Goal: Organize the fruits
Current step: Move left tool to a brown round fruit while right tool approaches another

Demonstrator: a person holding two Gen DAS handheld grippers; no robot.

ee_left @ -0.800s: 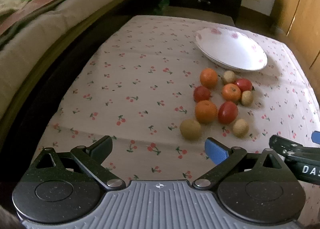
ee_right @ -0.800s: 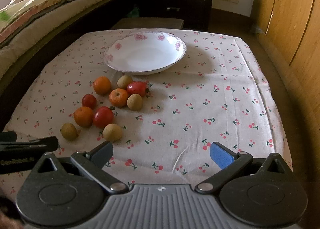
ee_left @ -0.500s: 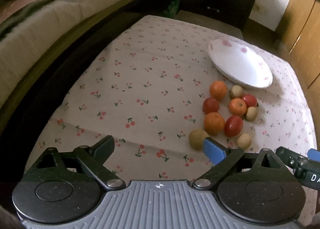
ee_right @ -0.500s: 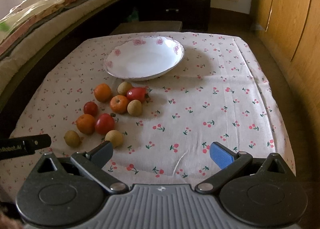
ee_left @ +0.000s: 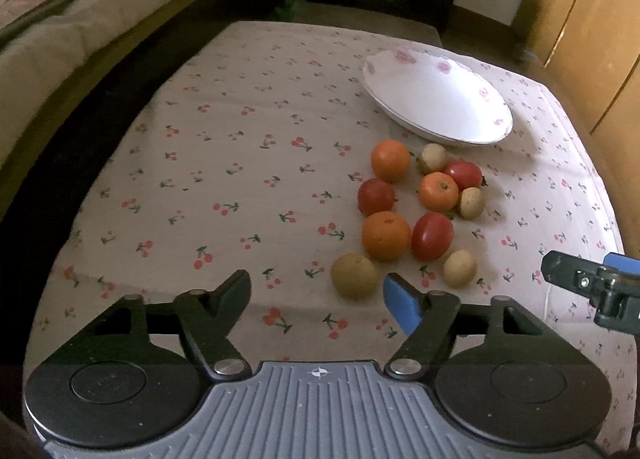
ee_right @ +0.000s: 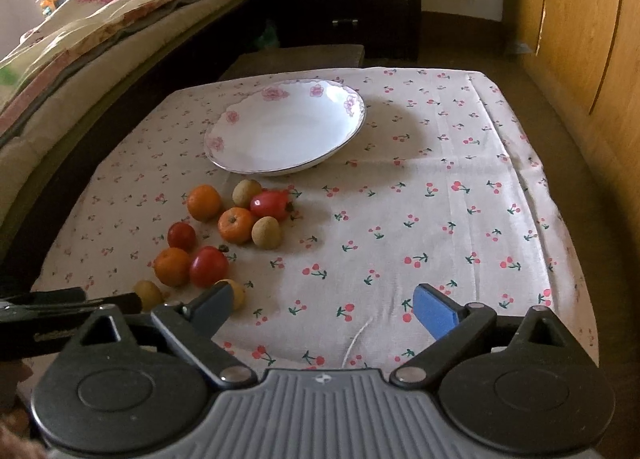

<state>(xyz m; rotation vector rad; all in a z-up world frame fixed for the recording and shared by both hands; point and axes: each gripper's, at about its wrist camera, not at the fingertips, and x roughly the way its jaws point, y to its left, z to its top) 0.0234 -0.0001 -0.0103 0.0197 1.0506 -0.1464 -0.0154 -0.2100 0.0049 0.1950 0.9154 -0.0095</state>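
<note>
Fruits [ee_left: 404, 211] loose on the cloth, none picked yet.
Both my left gripper [ee_left: 316, 291] and right gripper [ee_right: 320, 305] are spread wide, holding nothing; a brown fruit [ee_left: 354, 274] sits just ahead of my left fingers, so I'd close there first. Beyond the cluster, the plate [ee_right: 256, 163] holds nothing.

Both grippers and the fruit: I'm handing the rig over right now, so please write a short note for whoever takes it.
Left gripper: open, empty, low over the near table edge, beside the nearest brown fruit.
Right gripper: open, empty, its left finger just in front of another brown fruit.
Fruit: three oranges, three red and four brown ones, all loose on the cherry-print cloth in front of the white plate.
Done: nothing; the plate holds no fruit.
Left: all ten pieces.
</note>
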